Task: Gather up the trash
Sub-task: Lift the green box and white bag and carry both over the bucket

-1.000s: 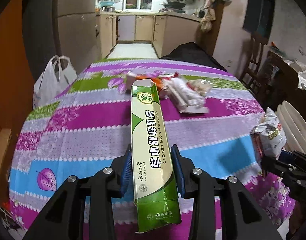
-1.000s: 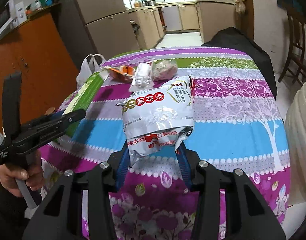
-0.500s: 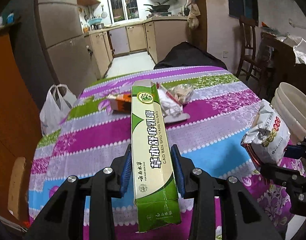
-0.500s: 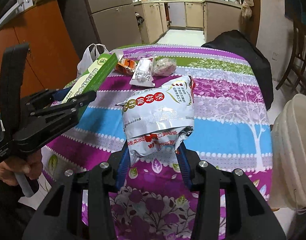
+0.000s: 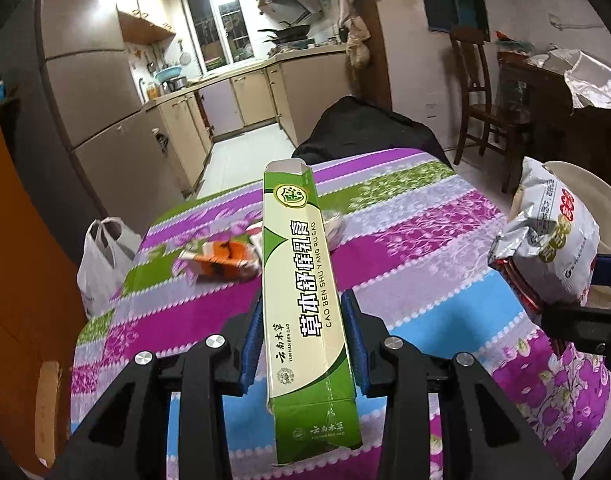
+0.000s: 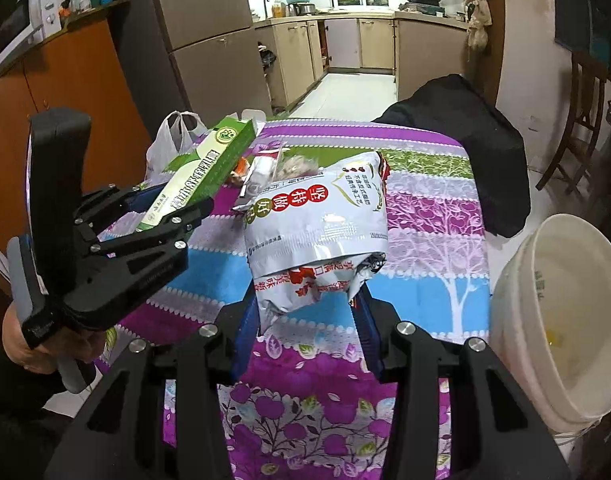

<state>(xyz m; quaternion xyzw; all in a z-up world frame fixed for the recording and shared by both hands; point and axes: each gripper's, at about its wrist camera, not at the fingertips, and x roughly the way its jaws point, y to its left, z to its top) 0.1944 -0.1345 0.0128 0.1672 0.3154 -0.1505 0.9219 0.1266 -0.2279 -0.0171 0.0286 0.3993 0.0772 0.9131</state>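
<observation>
The table (image 5: pixel 405 240) wears a cloth of purple, magenta, green, lilac and blue stripes, with white dotted lines, white trees and purple flowers. Above this cloth, the long box (image 5: pixel 305 304) is green and cream with dark green letters. The snack bag (image 6: pixel 317 232) is silver-white with red round marks and a red lower part. The wrapper (image 5: pixel 221 260) on the cloth is orange. Beside the cloth, the bucket (image 6: pixel 553 320) is cream-white, the plastic bag (image 5: pixel 101 256) white.

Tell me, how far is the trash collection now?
Nothing shows in the white bucket yet. In hand: the left hand-held gripper clamps the green box, the right hand-held gripper clamps the snack bag. Left: the orange wrapper and a few other wrappers on the table.
</observation>
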